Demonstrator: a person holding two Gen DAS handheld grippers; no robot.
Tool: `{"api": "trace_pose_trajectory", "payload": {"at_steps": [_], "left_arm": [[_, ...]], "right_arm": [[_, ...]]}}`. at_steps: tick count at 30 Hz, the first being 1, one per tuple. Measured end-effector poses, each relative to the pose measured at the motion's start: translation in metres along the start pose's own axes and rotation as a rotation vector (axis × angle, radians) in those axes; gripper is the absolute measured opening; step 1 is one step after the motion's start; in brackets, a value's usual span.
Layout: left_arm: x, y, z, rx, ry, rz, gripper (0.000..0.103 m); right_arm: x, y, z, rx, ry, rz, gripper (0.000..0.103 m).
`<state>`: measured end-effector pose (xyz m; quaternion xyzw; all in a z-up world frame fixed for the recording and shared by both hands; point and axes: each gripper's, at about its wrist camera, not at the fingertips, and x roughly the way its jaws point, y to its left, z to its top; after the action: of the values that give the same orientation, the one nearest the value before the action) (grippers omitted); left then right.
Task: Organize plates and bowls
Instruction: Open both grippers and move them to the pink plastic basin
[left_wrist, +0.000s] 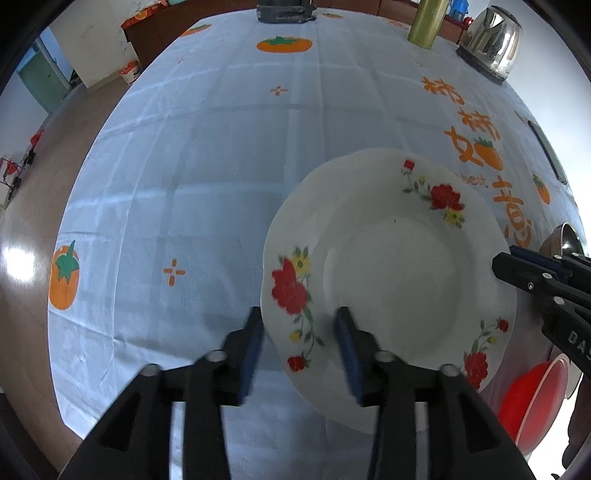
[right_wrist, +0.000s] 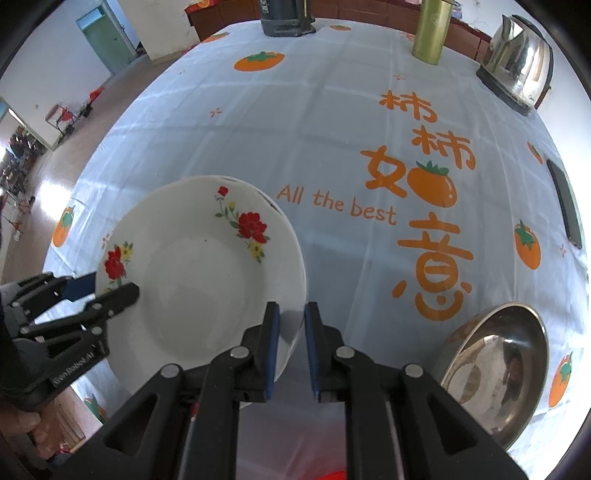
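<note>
Left wrist view shows the white, scallop-rimmed ceramic plate with red and yellow flowers (left_wrist: 388, 273) lifted and tilted over the worktop (left_wrist: 207, 166), which is covered by a pale blue cloth printed with orange persimmons. The left gripper (left_wrist: 299, 347) straddles the plate's near-left rim with one finger on each side; the gap looks wider than the rim, so I judge it parted rather than clamped, though contact is hard to tell. From the right wrist view, the right gripper (right_wrist: 291, 347) brackets the opposite rim edge in a narrow gap, seemingly pinching it, which would explain why the plate stays off the cloth. A two-sided hold probably steadies the wide dish for moving. A round stainless steel bowl (right_wrist: 495, 369) waits just beside it, and a red plastic bowl (left_wrist: 532, 398) lies near the worktop edge.
</note>
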<state>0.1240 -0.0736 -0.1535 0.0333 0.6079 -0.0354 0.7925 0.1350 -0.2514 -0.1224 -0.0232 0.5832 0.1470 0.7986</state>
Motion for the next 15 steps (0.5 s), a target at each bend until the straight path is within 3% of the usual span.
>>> {"api": "trace_pose_trajectory", "payload": {"at_steps": [1,3,4,15], "left_arm": [[0.000,0.000,-0.001,-0.001,0.001,0.009,0.060],[-0.002,0.000,-0.003,0.001,-0.005,0.009,0.060],[-0.004,0.000,-0.004,0.001,-0.007,0.007,0.060],[-0.033,-0.002,-0.012,-0.031,-0.052,0.002,0.060]], "right_arm": [[0.000,0.000,-0.001,-0.001,0.003,0.002,0.023],[-0.003,0.000,-0.003,-0.008,-0.003,-0.003,0.043],[-0.006,-0.001,-0.004,-0.010,-0.011,-0.003,0.046],[-0.045,-0.003,-0.016,-0.011,-0.070,0.033,0.047]]}}
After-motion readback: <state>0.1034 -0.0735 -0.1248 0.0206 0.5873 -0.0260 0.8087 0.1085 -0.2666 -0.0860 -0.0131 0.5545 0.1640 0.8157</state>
